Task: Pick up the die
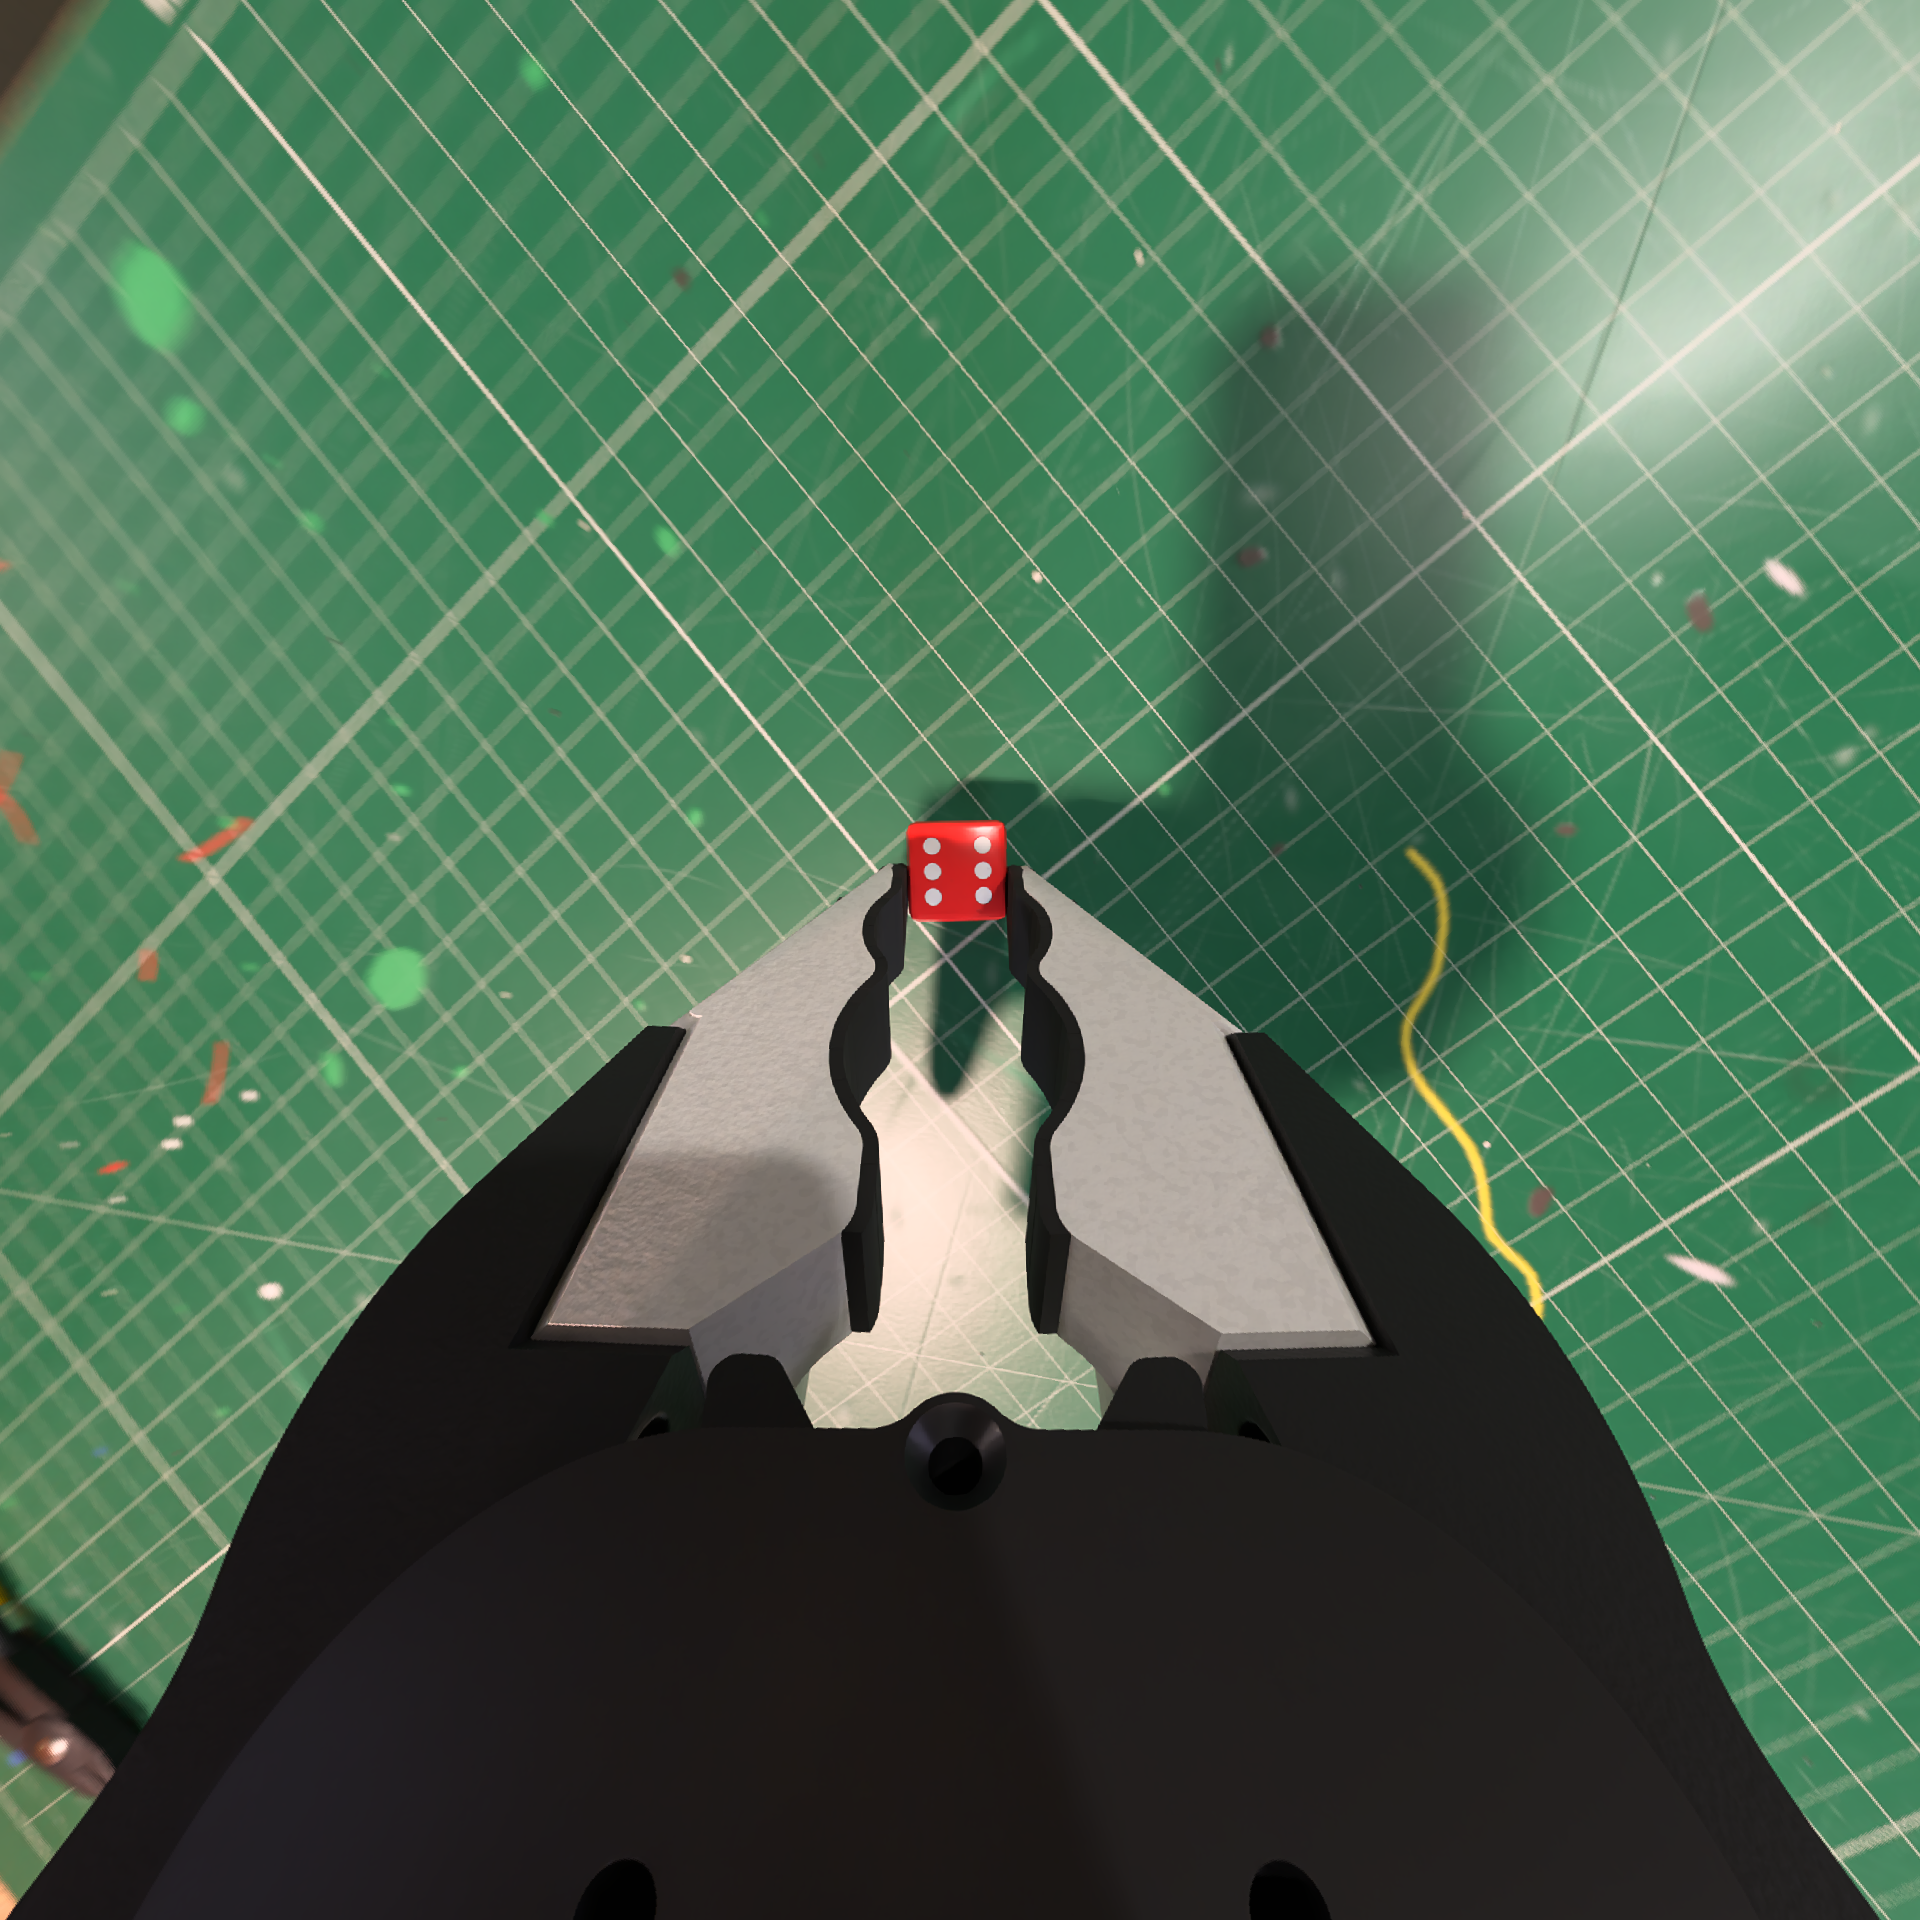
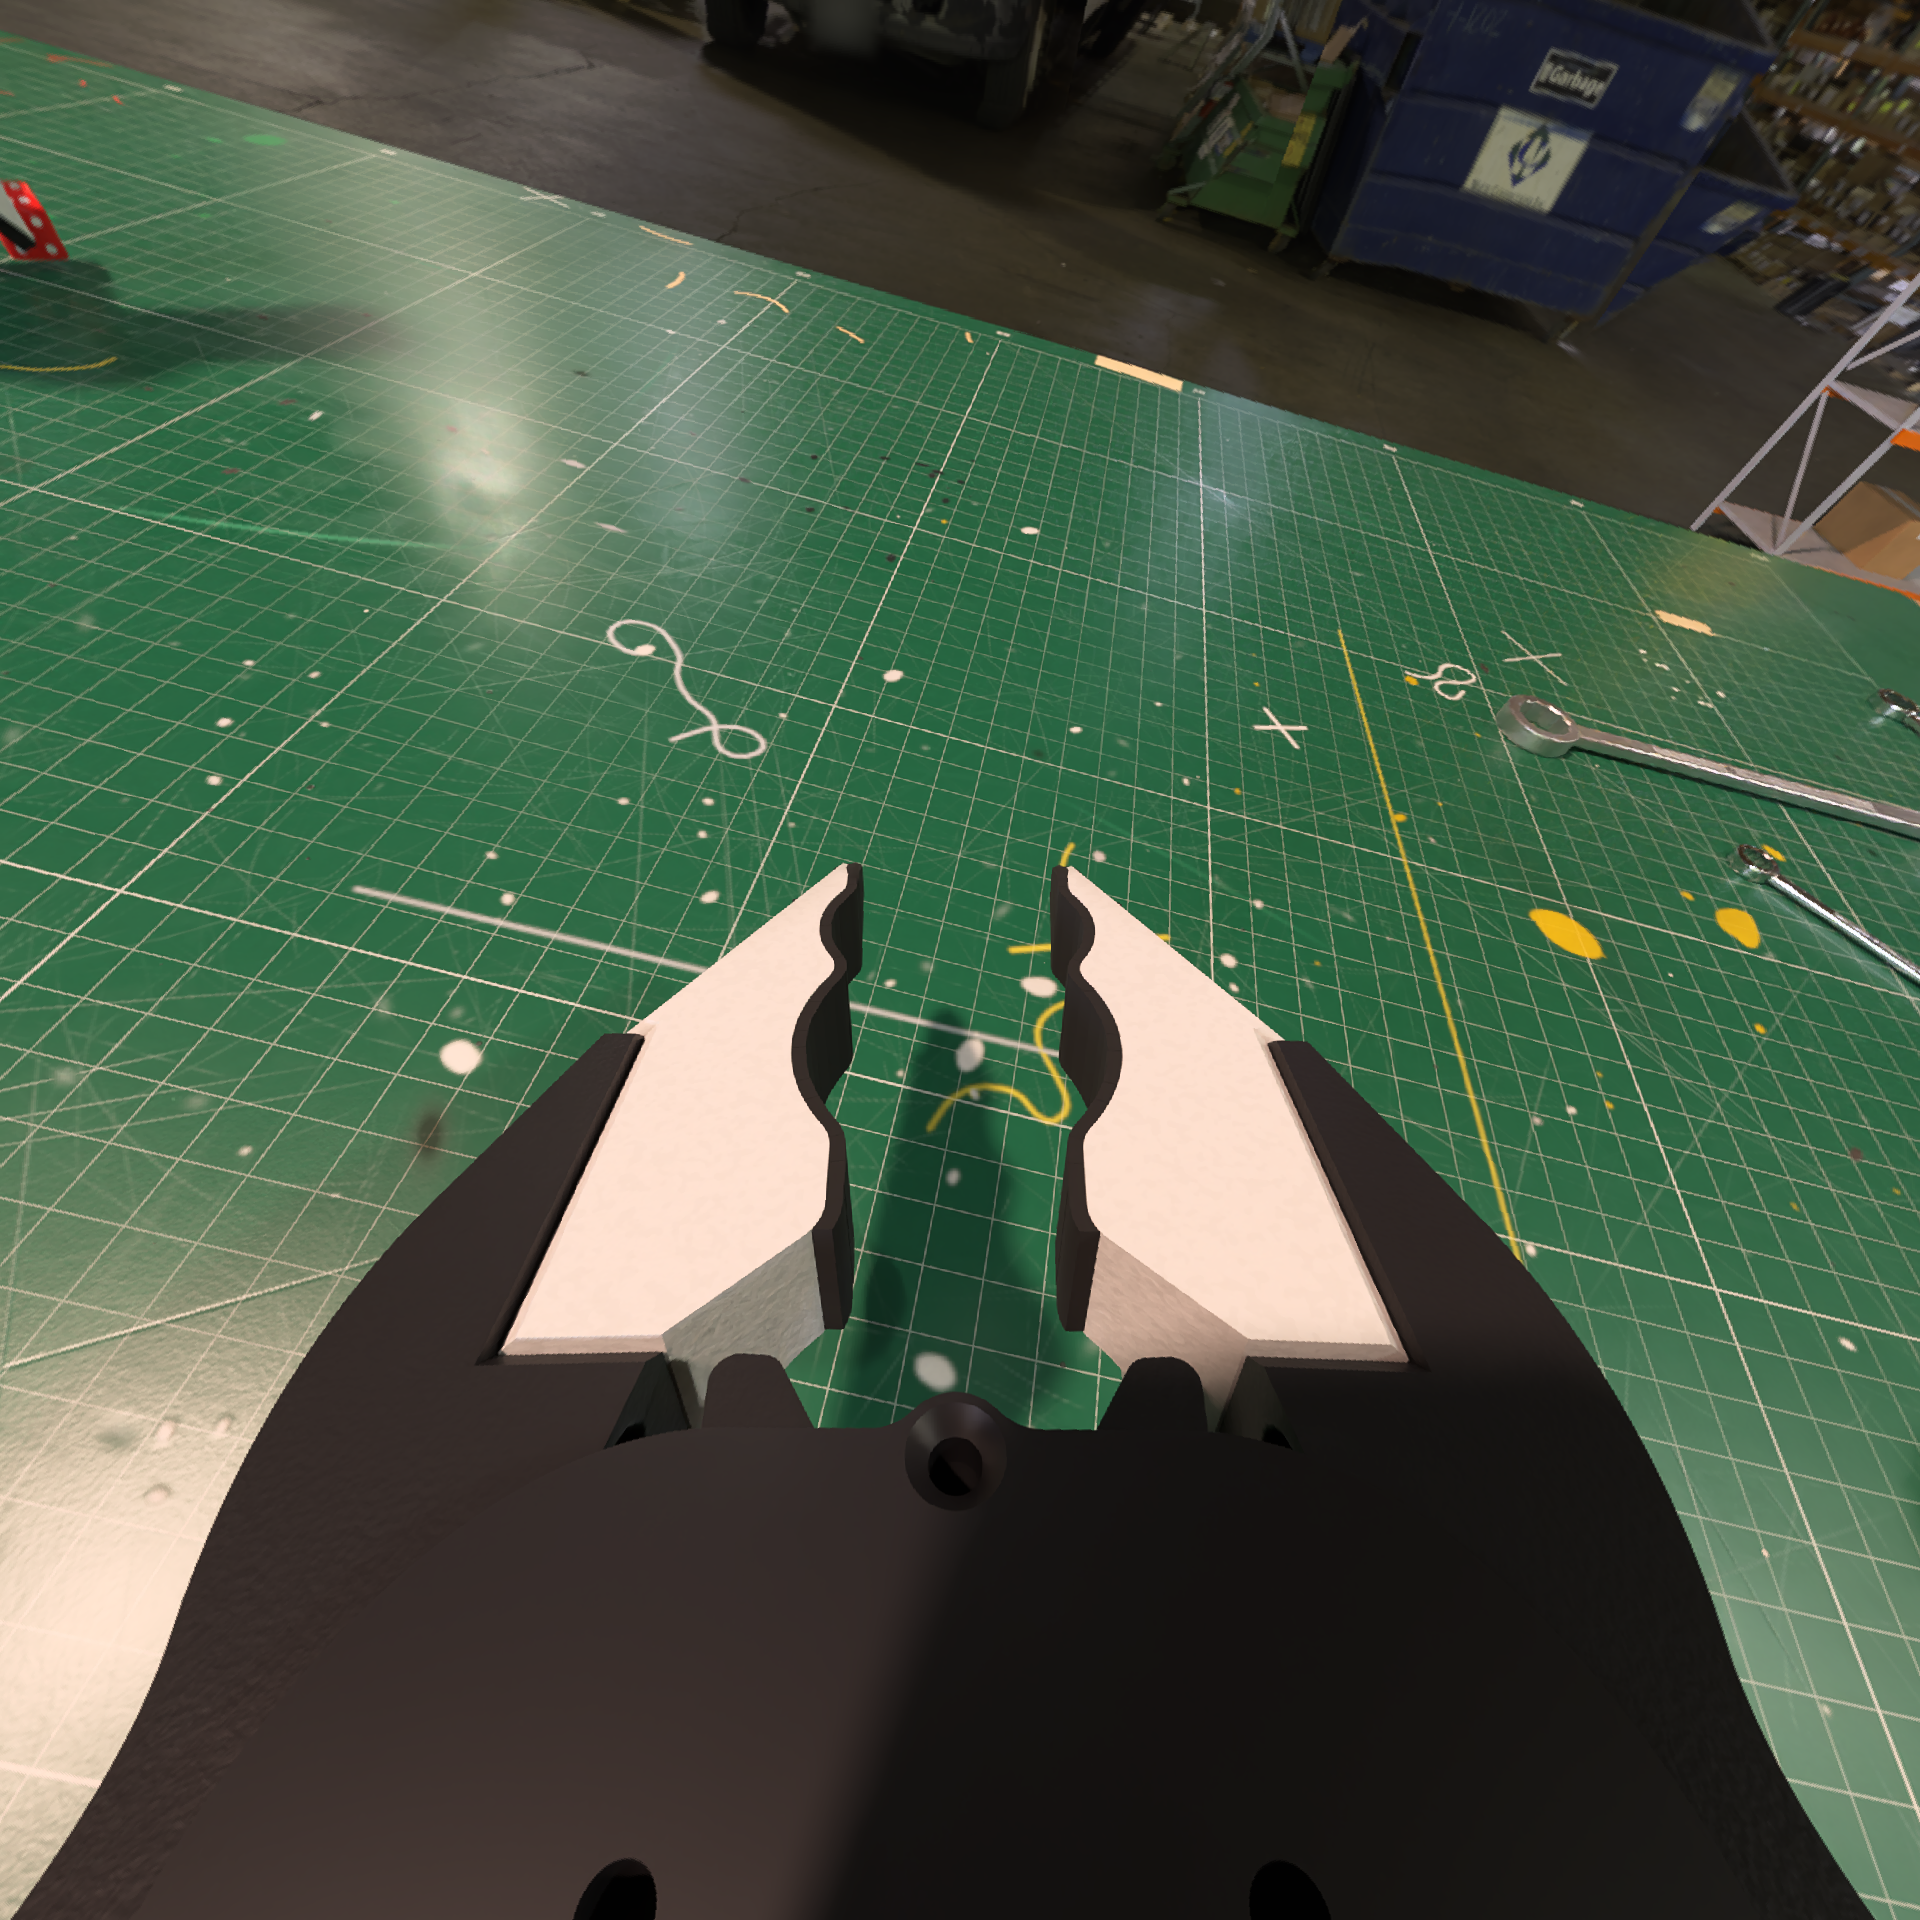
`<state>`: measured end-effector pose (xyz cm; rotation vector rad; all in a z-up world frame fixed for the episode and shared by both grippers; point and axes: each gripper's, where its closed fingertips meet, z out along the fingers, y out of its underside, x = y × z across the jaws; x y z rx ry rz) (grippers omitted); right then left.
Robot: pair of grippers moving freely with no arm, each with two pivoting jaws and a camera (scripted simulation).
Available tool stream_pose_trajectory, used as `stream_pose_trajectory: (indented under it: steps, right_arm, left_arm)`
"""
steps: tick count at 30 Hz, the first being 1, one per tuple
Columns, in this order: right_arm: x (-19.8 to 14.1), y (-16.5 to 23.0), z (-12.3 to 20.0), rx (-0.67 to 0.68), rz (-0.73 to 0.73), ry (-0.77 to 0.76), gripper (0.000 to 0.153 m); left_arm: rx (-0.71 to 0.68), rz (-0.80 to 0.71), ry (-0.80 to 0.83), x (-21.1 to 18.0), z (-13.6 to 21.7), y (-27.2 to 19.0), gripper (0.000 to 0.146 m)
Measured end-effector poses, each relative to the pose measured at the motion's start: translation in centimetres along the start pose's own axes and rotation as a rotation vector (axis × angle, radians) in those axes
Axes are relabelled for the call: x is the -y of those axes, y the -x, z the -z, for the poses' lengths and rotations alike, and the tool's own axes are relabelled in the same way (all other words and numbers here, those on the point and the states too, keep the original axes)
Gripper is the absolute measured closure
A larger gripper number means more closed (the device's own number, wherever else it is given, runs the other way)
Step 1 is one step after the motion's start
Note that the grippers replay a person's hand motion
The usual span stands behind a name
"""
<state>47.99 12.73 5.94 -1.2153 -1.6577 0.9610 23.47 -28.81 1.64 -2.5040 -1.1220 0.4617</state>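
One red die (image 1: pixel 956 871) clamped at tips of left claw (image 1: pixel 956 883), frame centre, shadow below on green surface (image 1: pixel 520 520). Right claw (image 2: pixel 956 883) released, empty; die at upper left there, well apart.

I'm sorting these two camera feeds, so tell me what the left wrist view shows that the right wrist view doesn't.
Only the left wrist view: the six-pip face of the red die, pinched at the tips of the left gripper, with its shadow on the mat beyond it.

Only the right wrist view: the right gripper, fingers apart with nothing between them, two wrenches on the mat and a blue bin beyond its edge.

Both: the green cutting mat and the die, which appears tiny at the right view's far left edge.
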Motion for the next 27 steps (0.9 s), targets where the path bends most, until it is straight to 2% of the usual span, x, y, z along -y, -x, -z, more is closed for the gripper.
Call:
stream_pose_trajectory:
  steps: [4, 6, 9, 11, 14, 16, 18, 20, 21, 23, 24, 27]
  right_arm:
    - [0.1, 0.0, 0.1, 0.004, 0.002, -0.009, 0.117]
    - [0.2, 0.0, 0.1, 0.006, -0.001, -0.015, 0.117]
    - [0.3, 0.1, 0.2, 0.016, -0.009, -0.024, 0.118]
    - [0.6, 0.4, 0.4, 0.036, -0.009, -0.046, 0.119]
    - [1.9, 1.7, 1.3, 0.135, 0.001, -0.147, 0.121]
    - [3.0, 2.9, 2.3, 0.208, 0.010, -0.227, 0.122]
    - [4.1, 4.5, 3.7, 0.314, 0.014, -0.304, 0.124]
    - [5.4, 6.1, 5.3, 0.405, -0.027, -0.371, 0.133]
    - [6.0, 6.7, 5.9, 0.432, -0.055, -0.387, 0.137]
    - [6.7, 7.4, 6.4, 0.472, -0.106, -0.352, 0.136]
    - [6.9, 7.4, 6.4, 0.469, -0.129, -0.332, 0.131]
    - [6.3, 6.6, 5.9, 0.419, -0.204, -0.278, 0.131]
  left_arm:
    - [0.062, 0.028, -0.176, 2.6, 3.1, 1.0, 0.127]
    - [0.084, 0.061, -0.332, 4.6, 6.2, 1.3, 0.127]
    - [0.049, 0.093, -0.635, 7.8, 12.8, -0.4, 0.128]
    - [-0.072, 0.080, -0.817, 9.3, 17.2, -4.1, 0.127]
    - [-0.387, -0.027, -0.992, 9.9, 21.4, -13.3, 0.127]
    - [-0.570, -0.138, -1.025, 9.3, 21.9, -20.1, 0.127]
    - [-0.739, -0.199, -0.991, 8.4, 20.9, -26.5, 0.128]
    - [-0.945, -0.226, -0.966, 7.4, 19.9, -32.4, 0.127]
    - [-0.993, -0.228, -0.945, 7.0, 19.1, -34.7, 0.127]
    - [-1.044, -0.257, -0.900, 6.2, 17.7, -38.4, 0.127]
    - [-1.078, -0.264, -0.890, 5.9, 17.4, -39.8, 0.127]
    - [-1.165, -0.221, -0.895, 5.7, 17.1, -42.2, 0.128]
